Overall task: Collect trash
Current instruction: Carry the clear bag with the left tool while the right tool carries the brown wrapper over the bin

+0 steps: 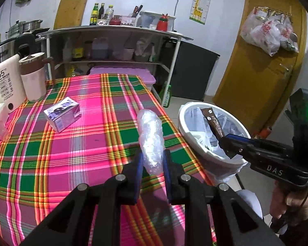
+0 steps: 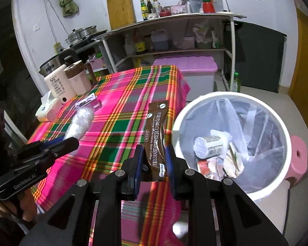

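My left gripper (image 1: 153, 161) is shut on a crumpled clear plastic wrapper (image 1: 151, 137), held above the pink plaid tablecloth (image 1: 71, 153). My right gripper (image 2: 154, 162) is shut on a brown coffee sachet (image 2: 156, 135) that stands upright between its blue pads, just left of the white trash bin (image 2: 285, 141). In the left wrist view the right gripper (image 1: 225, 141) holds the sachet (image 1: 214, 123) over the bin's rim (image 1: 186, 131). The right wrist view shows the left gripper (image 2: 71, 141) with the wrapper (image 2: 80, 123) over the table. The bin, lined with a clear bag, holds several pieces of trash.
A purple carton (image 1: 62, 114) lies on the table. At its far left stand a cream bottle (image 1: 7, 86), a pink cup (image 1: 32, 78), a kettle (image 2: 55, 63) and a tissue pack (image 2: 47, 110). A shelf unit (image 1: 113, 47), a purple-lidded box (image 2: 191, 71) and a pink stool (image 2: 297, 160) surround the bin.
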The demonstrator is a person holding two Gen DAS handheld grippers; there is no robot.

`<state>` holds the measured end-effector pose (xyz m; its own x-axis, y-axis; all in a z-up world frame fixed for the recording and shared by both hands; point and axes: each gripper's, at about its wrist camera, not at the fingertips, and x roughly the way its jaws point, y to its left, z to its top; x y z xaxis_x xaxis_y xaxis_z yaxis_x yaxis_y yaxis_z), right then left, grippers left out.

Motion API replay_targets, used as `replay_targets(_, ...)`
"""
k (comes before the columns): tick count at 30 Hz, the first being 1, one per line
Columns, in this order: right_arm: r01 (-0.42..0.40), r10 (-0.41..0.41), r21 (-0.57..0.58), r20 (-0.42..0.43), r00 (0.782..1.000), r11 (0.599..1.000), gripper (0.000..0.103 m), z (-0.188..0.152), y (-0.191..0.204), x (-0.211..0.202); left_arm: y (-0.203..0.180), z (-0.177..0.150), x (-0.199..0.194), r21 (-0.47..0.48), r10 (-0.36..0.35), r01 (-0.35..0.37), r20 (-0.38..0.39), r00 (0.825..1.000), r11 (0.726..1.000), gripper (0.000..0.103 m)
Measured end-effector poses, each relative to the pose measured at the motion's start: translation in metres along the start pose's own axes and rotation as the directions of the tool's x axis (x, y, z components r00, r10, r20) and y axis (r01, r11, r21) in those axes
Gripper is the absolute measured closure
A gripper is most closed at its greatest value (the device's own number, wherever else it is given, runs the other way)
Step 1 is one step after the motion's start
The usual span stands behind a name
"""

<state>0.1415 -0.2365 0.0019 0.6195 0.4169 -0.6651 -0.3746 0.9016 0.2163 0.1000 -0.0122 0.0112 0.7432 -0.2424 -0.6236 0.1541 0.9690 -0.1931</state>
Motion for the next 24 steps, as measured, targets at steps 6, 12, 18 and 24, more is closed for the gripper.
replay_targets(6, 0.017, -0.017, 0.022, 0.007, 1.000, 1.000, 0.080, -0.002, -0.012, -0.006, -0.011, 0.002, 0.005, 0.009, -0.017, 0.017, -0.006, 1.000, 1.000, 0.083)
replay_targets(12, 0.039, -0.040, 0.052, 0.009, 0.999, 0.998, 0.080, -0.003, -0.027, -0.009, -0.024, 0.007, 0.014, 0.026, -0.040, 0.040, -0.012, 0.999, 0.999, 0.083)
replay_targets(18, 0.074, -0.075, 0.087, 0.010, 0.997, 0.993, 0.080, -0.004, -0.046, -0.012, -0.042, 0.016, 0.027, 0.056, -0.077, 0.077, -0.016, 0.997, 0.995, 0.083)
replay_targets(24, 0.114, -0.115, 0.124, 0.006, 0.993, 0.986, 0.080, -0.006, -0.070, -0.015, -0.062, 0.021, 0.045, 0.088, -0.113, 0.116, -0.035, 0.993, 0.989, 0.083)
